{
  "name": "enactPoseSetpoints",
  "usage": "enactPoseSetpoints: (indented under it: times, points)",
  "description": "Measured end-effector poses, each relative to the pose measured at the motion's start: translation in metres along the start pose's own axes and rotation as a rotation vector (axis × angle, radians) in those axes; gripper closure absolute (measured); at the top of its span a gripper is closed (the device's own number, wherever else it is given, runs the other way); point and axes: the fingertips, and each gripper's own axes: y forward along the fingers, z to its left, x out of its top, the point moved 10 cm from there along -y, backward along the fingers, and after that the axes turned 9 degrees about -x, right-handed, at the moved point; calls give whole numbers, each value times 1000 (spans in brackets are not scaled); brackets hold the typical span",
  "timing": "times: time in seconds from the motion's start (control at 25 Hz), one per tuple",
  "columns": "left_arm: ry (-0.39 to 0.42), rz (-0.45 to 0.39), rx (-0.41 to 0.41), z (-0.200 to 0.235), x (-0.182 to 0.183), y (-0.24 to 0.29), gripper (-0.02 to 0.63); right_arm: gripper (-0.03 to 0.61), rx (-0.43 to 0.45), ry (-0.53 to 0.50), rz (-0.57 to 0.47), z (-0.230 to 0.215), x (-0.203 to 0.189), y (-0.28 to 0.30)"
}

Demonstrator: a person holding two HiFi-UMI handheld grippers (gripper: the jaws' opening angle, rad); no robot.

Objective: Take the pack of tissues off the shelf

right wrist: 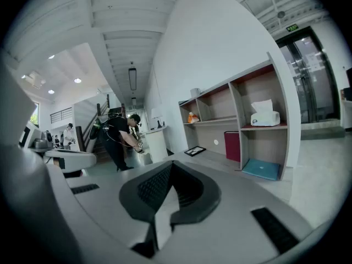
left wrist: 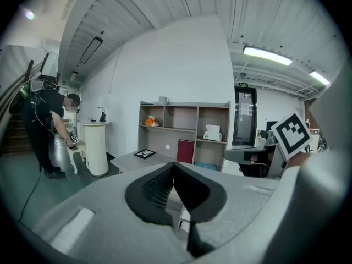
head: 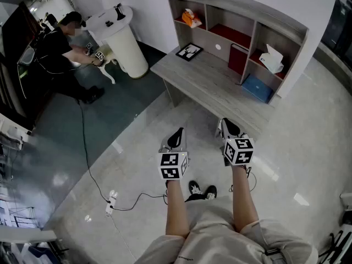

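Glossy pale flooring fills most of the head view, with a grey desk [head: 212, 78] and its shelf unit [head: 242, 15] standing in the upper middle of the frame. On that unit the pack of tissues [head: 270, 59] sits in the compartment at the far right, on the board above a blue flat case [head: 257, 87] and just right of a red box [head: 237, 56]. Two bare forearms rise side by side from the lower middle of the frame, held roughly parallel and stretched toward the desk, each tipped slightly downward. At their ends the left gripper [head: 177, 136] and the right gripper [head: 228, 126] hang over open floor, well apart from the desk edge and from the tissues. Each gripper's own view shows its jaws pressed together with nothing pinched between them: the left gripper [left wrist: 175, 165] aims at the shelf with the tissues [left wrist: 212, 132] right of centre, while the right gripper [right wrist: 171, 164] has them [right wrist: 264, 116] at the right of its frame. A person in black [head: 60, 54] bends beside a white pedestal [head: 124, 37] at the upper left.
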Motion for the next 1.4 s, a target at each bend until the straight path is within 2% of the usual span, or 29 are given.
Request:
enactPoseSetpoints:
  times: [0.24, 0.4, 0.48, 0.6, 0.88, 1.04, 1.4]
  points:
    - [31, -11, 14, -9, -2, 3, 604, 563, 10, -29, -5, -7, -6, -3]
    - [38, -8, 23, -10, -6, 2, 604, 563, -21, 8, -9, -17, -11, -2]
    - [44, -7, 27, -6, -4, 3, 604, 563, -8, 14, 1, -18, -8, 1]
    - [42, -19, 37, 3, 2, 8, 604, 563, 22, -42, 22, -16, -2, 8]
    - [74, -35, 1, 14, 22, 40, 604, 561, 54, -75, 76, -13, 6, 41]
    - [65, -42, -1, 28, 31, 56, 604, 561, 70, -108, 74, -6, 16, 60]
    - [57, -43, -9, 58, 47, 93, 604, 561, 70, -108, 82, -8, 32, 106]
